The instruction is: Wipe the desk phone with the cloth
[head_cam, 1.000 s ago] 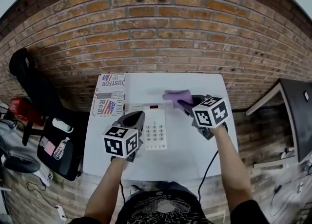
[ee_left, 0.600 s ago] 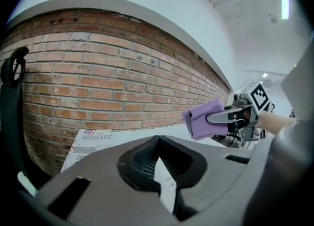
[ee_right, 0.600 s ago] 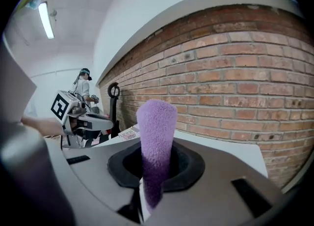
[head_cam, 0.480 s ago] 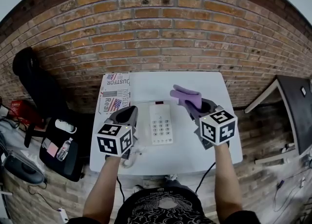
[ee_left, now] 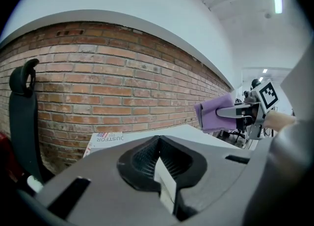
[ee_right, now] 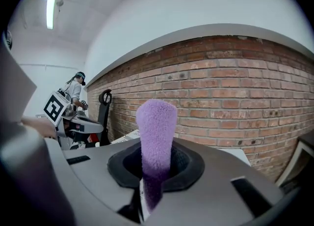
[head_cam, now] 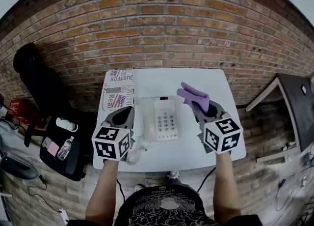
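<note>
On the white worktop (head_cam: 162,85) the phone (head_cam: 166,120) lies between our two claws, and nothing touches it. Our right claw (head_cam: 200,106) is closed tight on the purple cloth (head_cam: 192,94), which sticks out past the jaws, off to the phone's right and up toward the brick wall (head_cam: 157,33). Our left claw (head_cam: 123,116) hangs at the phone's left with its jaws together and nothing between them.

We judge that the cloth is gripped and ready, but no wiping stroke is under way. The cloth must yet come over and down onto the phone, so the wiping itself looks to be all ahead of us. Whether any part of the phone is already clean we cannot tell.

Only the head view shows the phone and how the claws flank it; neither gripper view catches it at all. The right gripper view alone shows the grip: cloth pinched between the jaws, a thick fold standing up beyond them. That view also takes in a person (ee_right: 76,90) far off. The left gripper view gives a side look at the cloth held clear in the air, and shows the printed box (ee_left: 105,139) and black chair (ee_left: 22,107).
</note>
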`<act>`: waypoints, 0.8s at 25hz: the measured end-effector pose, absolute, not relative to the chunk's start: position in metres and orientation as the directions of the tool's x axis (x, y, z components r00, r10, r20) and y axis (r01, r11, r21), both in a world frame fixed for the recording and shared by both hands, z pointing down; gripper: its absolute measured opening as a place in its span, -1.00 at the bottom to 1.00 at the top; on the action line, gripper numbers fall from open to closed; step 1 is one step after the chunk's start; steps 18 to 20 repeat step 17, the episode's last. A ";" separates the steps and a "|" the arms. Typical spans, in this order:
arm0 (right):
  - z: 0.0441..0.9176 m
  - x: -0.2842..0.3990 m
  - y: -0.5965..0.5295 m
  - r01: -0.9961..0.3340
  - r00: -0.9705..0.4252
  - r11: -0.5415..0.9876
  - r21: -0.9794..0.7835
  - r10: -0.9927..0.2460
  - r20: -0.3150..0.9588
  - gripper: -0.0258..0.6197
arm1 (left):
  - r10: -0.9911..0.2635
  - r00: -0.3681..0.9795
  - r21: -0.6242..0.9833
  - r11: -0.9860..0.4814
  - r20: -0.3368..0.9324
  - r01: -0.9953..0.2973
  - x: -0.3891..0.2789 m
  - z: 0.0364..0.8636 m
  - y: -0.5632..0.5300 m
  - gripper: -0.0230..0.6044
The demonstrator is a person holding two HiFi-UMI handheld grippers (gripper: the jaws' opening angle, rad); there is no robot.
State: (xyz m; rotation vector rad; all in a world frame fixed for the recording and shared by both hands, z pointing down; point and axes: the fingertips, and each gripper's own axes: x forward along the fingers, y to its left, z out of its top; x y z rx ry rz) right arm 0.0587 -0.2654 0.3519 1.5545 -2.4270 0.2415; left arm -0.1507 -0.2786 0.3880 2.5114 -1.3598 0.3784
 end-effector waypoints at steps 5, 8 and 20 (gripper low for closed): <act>0.356 0.051 -0.262 -0.906 -0.407 0.424 -0.010 -0.862 0.301 -0.79 | -0.777 0.524 0.119 -0.518 0.347 -0.847 -0.157 0.391 -0.275 -0.90; 0.358 0.049 -0.262 -0.906 -0.409 0.423 -0.019 -0.862 0.299 -0.79 | -0.775 0.525 0.122 -0.518 0.351 -0.846 -0.158 0.394 -0.274 -0.90; 0.365 0.044 -0.261 -0.898 -0.424 0.440 -0.021 -0.851 0.309 -0.79 | -0.766 0.532 0.122 -0.527 0.360 -0.841 -0.155 0.400 -0.271 -0.90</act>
